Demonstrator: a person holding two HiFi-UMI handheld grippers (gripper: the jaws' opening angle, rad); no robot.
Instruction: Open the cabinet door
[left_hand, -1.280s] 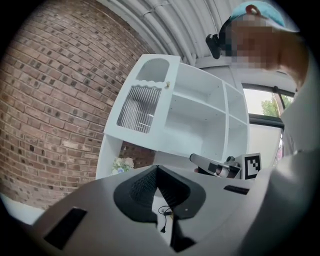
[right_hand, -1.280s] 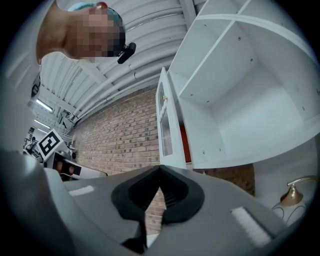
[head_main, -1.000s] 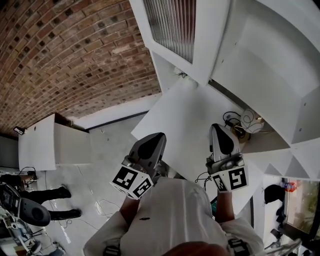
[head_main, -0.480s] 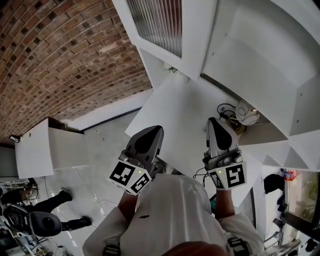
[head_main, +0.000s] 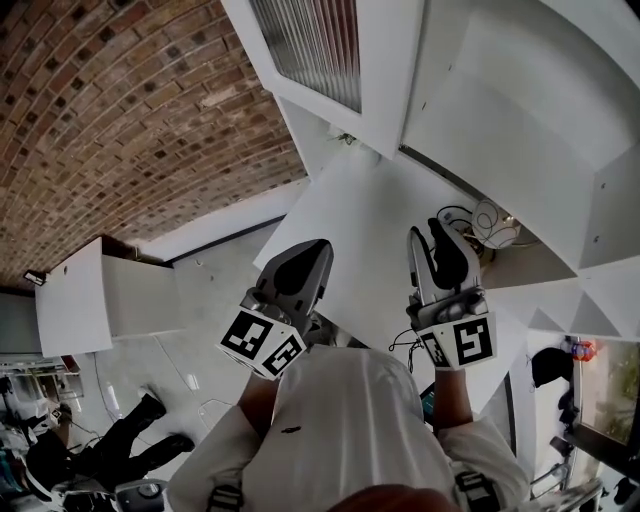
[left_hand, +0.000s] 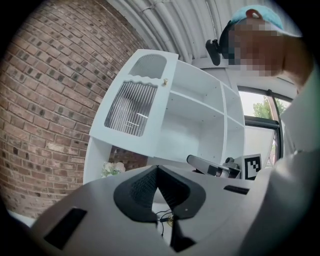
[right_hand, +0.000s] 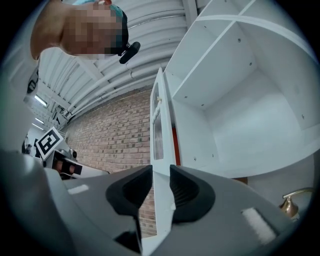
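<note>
The white cabinet (head_main: 520, 120) has an upper door with ribbed glass (head_main: 320, 45) that stands swung out. Below it a plain white door panel (head_main: 350, 215) is also swung out toward me. My right gripper (head_main: 428, 240) is at that panel's free edge. In the right gripper view the door's edge (right_hand: 161, 220) runs between the jaws of the right gripper (right_hand: 161, 187), which are opening. My left gripper (head_main: 312, 255) hangs beside the panel, shut and empty; in the left gripper view the left gripper's (left_hand: 157, 172) pads meet at the tips.
A brick wall (head_main: 130, 110) runs behind on the left. A low white unit (head_main: 100, 295) stands on the floor, and a person's legs (head_main: 120, 445) are beyond it. Cables and a round ornament (head_main: 485, 222) lie on a cabinet shelf. A brass fitting (right_hand: 292, 200) is near the right jaw.
The right gripper's jaws have parted; they were together in both earlier frames. Both grippers stay about where they were. The person on the floor at lower left has shifted.
</note>
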